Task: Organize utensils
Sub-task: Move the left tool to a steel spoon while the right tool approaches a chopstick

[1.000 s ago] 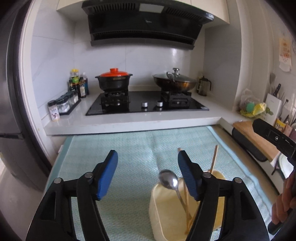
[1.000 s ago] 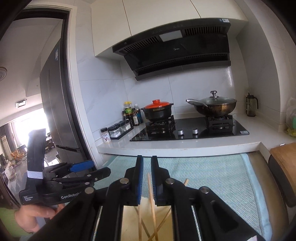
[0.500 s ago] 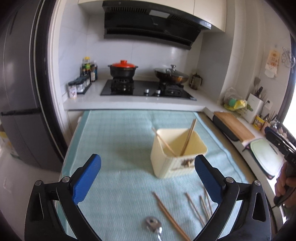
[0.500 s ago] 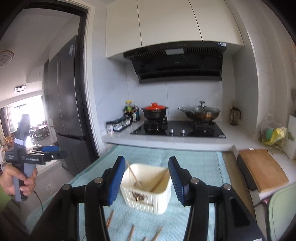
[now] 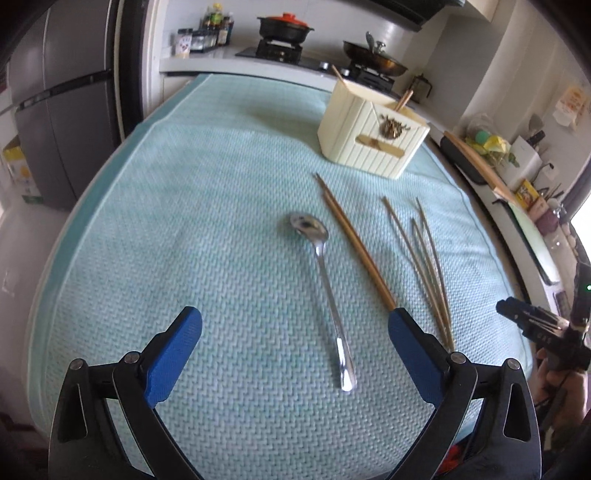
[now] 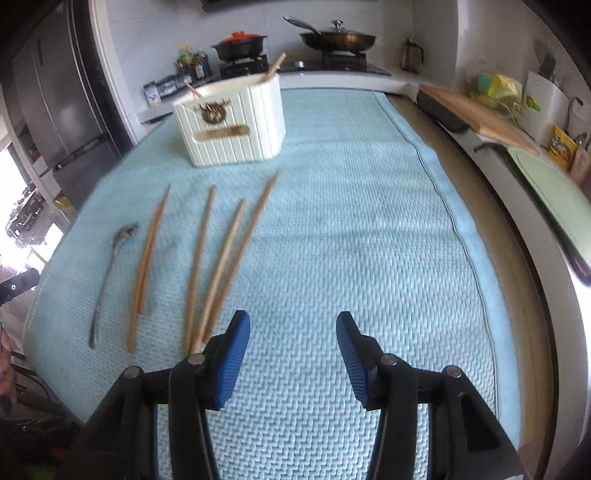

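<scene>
A metal spoon (image 5: 325, 269) lies on the teal mat (image 5: 184, 221), bowl away from me. A pair of brown chopsticks (image 5: 354, 243) lies right of it, and several thinner chopsticks (image 5: 424, 258) fan out further right. A cream utensil holder (image 5: 369, 136) with two chopsticks in it stands at the back. My left gripper (image 5: 295, 332) is open and empty, low over the mat around the spoon's handle. My right gripper (image 6: 293, 332) is open and empty, just right of the chopsticks (image 6: 218, 258); the spoon (image 6: 110, 273) and holder (image 6: 231, 122) also show there.
A counter with a stove, a black pot with a red lid (image 5: 284, 26) and a wok (image 5: 375, 62) lies behind the mat. A fridge (image 5: 62, 99) stands at the left. A wooden cutting board (image 6: 476, 114) and clutter line the right counter.
Both grippers have pulled back from the holder and dropped low over the mat's near end. The right gripper went from shut to open. The spoon and chopsticks now lie close in front.
</scene>
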The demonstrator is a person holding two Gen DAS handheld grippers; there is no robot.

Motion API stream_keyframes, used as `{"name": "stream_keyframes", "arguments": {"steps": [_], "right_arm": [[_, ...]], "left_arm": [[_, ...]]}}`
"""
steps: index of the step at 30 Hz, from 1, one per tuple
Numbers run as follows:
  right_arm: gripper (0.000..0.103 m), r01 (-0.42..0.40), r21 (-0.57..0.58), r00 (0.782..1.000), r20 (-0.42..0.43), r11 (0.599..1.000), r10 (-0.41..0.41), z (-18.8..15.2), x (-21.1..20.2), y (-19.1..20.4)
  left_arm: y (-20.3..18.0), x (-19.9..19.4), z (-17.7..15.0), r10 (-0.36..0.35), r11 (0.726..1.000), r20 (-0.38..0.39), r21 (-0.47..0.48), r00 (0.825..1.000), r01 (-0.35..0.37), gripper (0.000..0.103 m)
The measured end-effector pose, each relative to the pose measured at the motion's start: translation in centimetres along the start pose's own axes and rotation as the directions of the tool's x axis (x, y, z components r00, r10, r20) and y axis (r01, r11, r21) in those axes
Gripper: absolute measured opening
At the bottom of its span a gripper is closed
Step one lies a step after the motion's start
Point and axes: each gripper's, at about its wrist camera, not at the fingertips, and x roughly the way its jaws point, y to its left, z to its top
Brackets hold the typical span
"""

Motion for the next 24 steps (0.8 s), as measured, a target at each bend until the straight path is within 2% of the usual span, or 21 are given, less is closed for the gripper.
{"name": "stream_keyframes", "arguments": {"steps": [3, 6, 8, 10, 11, 14, 16, 18, 21, 24], "right_arm": [[0.050, 0.075, -0.016, 0.997, -0.026, 0.997, -0.075, -2.0, 1.1, 0.1], [0.050, 0.082, -0.003, 0.995, -0.057, 0.997, -0.082, -2.7, 2.3, -0.2], [0.056, 0.081, 0.007, 0.994, -0.080, 0.997, -0.080, -3.2, 2.9, -0.3], [0.068, 0.088, 0.001, 0.993, -0.080, 0.996, -0.087, -3.4, 3.1, -0.1], [0.068, 0.093, -0.006, 0.992, -0.081, 0.996, -0.093, -3.4, 3.1, 0.0], [0.074, 0.105, -0.013, 0.991, -0.080, 0.994, -0.105, -3.5, 3.3, 0.3], [0.086, 0.091, 0.003, 0.992, -0.082, 0.996, -0.091, -3.5, 3.4, 0.2], [0.094, 0.118, 0.000, 0.989, -0.094, 0.993, -0.117, -3.7, 3.8, 0.5], [0.103, 0.143, 0.039, 0.985, -0.102, 0.989, -0.139, -3.8, 4.2, 0.1], [0.103, 0.146, 0.045, 0.985, -0.094, 0.988, -0.141, -3.8, 4.1, -0.2]], "left_arm": [[-0.1, 1.9, -0.9, 0.024, 0.999, -0.058, 0.035, 0.998, -0.022, 0.101], [0.5, 3.6, -1.6, 0.090, 0.995, -0.078, 0.042, 0.993, -0.086, 0.101], [1.2, 4.2, -2.0, 0.091, 0.996, -0.089, 0.022, 0.992, -0.090, 0.101], [2.1, 4.5, -2.5, 0.092, 0.996, -0.097, -0.010, 0.991, -0.093, 0.102], [2.4, 4.7, -2.7, 0.102, 0.994, -0.103, -0.025, 0.989, -0.105, 0.103], [2.3, 5.0, -3.1, 0.185, 0.983, -0.097, 0.022, 0.978, -0.184, 0.103], [2.1, 5.4, -3.1, 0.228, 0.973, -0.101, 0.060, 0.968, -0.223, 0.103], [1.8, 5.6, -3.2, 0.258, 0.965, -0.096, 0.078, 0.961, -0.251, 0.103], [2.0, 5.5, -3.3, 0.258, 0.965, -0.089, 0.069, 0.962, -0.252, 0.103], [2.1, 5.3, -3.3, 0.257, 0.965, -0.080, 0.067, 0.963, -0.252, 0.103]]}}
